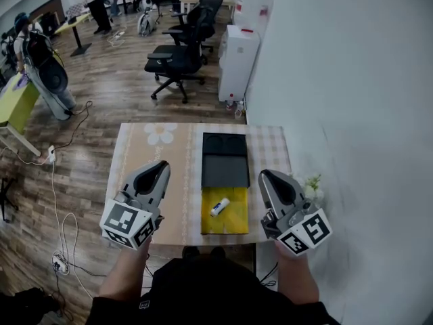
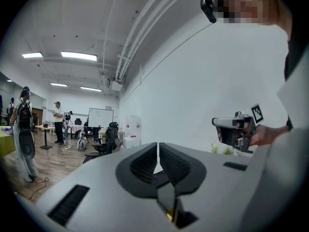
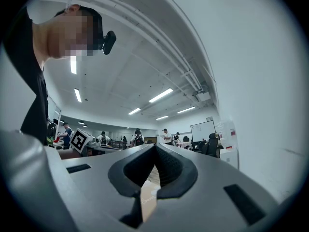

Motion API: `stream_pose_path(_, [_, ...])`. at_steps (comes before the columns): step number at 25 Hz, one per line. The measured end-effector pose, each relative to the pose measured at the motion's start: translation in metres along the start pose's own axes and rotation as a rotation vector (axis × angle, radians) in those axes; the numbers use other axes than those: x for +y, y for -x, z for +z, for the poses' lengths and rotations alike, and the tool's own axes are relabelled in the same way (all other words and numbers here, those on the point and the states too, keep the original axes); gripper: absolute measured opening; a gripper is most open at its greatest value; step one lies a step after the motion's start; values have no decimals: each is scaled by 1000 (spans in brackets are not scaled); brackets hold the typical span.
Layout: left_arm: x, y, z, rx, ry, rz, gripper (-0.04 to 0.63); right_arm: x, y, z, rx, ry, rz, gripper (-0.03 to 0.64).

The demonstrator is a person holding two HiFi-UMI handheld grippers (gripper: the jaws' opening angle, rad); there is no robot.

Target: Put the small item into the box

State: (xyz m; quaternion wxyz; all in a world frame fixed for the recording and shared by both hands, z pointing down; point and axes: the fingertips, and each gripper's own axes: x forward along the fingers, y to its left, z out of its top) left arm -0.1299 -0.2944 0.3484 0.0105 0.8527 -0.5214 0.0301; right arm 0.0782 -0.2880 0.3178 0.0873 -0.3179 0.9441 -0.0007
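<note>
Only head view: small white tube (image 1: pixel 219 207) on yellow panel (image 1: pixel 233 219) touching flat black box (image 1: pixel 224 160) | left gripper (image 2: pixel 158 153), right gripper (image 3: pixel 155 151): closed, empty.

No legible text, number or brand found in any view. The left marker cube (image 1: pixel 128 223) at lower left and the right marker cube (image 1: pixel 304 232) at lower right of the head view carry black-and-white square codes only, no letters. The white cabinet (image 1: pixel 237 56) at upper centre has red labels, print too small to read. No writing can be made out on the whiteboard (image 2: pixel 100 117), left of centre in the left gripper view.
</note>
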Motion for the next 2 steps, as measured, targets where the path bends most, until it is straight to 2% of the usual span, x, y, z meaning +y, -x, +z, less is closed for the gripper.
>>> stream_pose_path(2, [2,1,-1,-5,-4,1,18,0,-1,-1,-2,-3,0,35])
